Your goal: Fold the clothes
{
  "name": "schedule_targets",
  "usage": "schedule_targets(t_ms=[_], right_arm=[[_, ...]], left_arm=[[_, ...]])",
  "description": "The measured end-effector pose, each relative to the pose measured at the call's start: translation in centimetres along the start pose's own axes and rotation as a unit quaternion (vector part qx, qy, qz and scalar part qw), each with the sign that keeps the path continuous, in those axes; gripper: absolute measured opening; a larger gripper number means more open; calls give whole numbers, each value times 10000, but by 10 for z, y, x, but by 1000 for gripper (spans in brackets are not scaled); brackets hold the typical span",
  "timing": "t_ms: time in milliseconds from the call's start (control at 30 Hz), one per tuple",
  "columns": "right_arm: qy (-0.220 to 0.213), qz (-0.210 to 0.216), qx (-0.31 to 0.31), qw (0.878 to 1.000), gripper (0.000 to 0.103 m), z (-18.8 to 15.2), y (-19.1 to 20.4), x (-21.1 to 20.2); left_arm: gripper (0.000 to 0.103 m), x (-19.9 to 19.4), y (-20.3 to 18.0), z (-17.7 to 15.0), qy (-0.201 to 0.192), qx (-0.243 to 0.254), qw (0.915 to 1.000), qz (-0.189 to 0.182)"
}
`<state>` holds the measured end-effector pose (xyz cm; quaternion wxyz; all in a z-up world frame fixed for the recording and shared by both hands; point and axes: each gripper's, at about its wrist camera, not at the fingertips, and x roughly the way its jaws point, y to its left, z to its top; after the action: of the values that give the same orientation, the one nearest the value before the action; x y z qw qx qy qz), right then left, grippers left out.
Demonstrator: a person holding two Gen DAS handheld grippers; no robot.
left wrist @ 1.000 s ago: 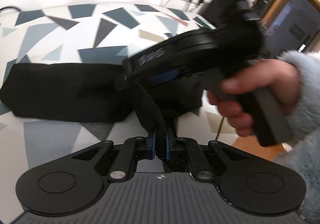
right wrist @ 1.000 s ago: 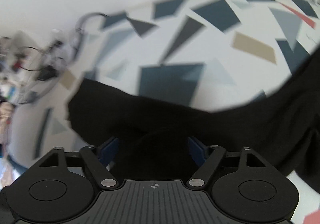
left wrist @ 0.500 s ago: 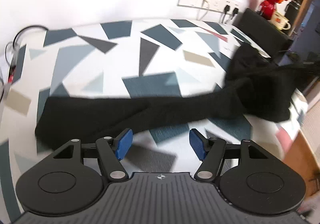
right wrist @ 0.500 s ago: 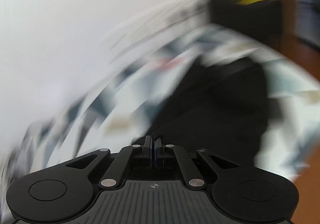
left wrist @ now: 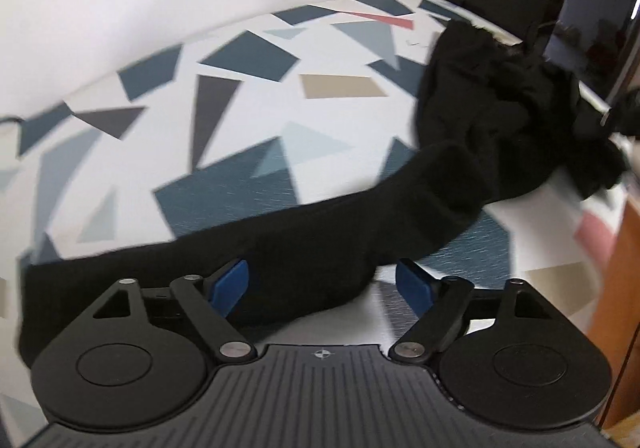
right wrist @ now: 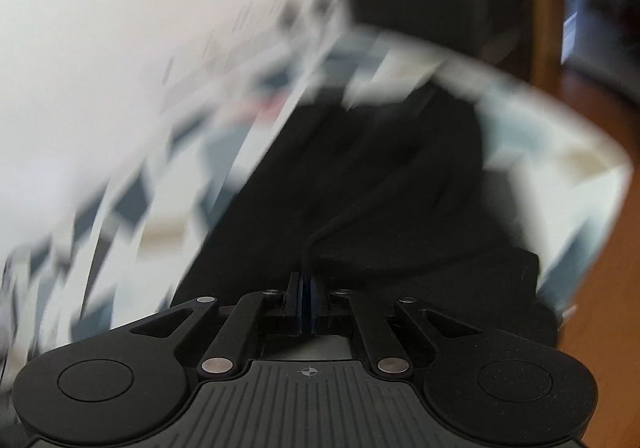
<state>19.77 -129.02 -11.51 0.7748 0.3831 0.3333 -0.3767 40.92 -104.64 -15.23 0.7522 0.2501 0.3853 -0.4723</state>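
Soft black garment (left wrist: 400,216), long and rumpled, across triangle-patterned tabletop (left wrist: 248,60).

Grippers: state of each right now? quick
Left gripper: open, holding nothing, black garment lying between its fingers.
Right gripper: shut; a strand of the black garment runs to its tips.

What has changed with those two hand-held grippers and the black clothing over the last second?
The left hand-held gripper let go: it was shut on a strip of the black garment and now stands open over it. The right hand-held gripper did the opposite, closing from open onto the cloth and swinging fast toward the bunched end. The garment stays stretched across the patterned tablecloth.
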Motion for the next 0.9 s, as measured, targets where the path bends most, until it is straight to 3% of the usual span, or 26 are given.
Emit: schedule_targets(t_ms=[100,167,233,400,533,633,800,900], right_arm=[[786,132,-418,9959,29,-16,37,33],[856,94,-737,9936,41,-19,53,29],[735,40,-946,9928,61,-17,63,15],[141,143,-1011,9947,60,34,62,-34],[-830,21,-1210,9892,60,103,57,-76],[-1375,-101,-1341,9813,60,151,48,-82],[-858,-100,-1189,9891,60,166,12,-5],[-546,-99,-1097,9924,60,176,-9,42]], left_arm=[[85,-6,12,-2,-18,-103,9999,43],[91,-13,21,-6,-178,-244,9995,-8],[99,-19,25,-10,-371,-362,9986,52],[100,-26,24,-6,-639,-346,9973,94],[100,-39,13,17,-1002,186,9948,41],[102,-45,5,36,-1144,371,9927,71],[102,-33,-8,41,-862,-265,9957,-222],[102,-18,-28,32,-630,-465,9969,-107]])
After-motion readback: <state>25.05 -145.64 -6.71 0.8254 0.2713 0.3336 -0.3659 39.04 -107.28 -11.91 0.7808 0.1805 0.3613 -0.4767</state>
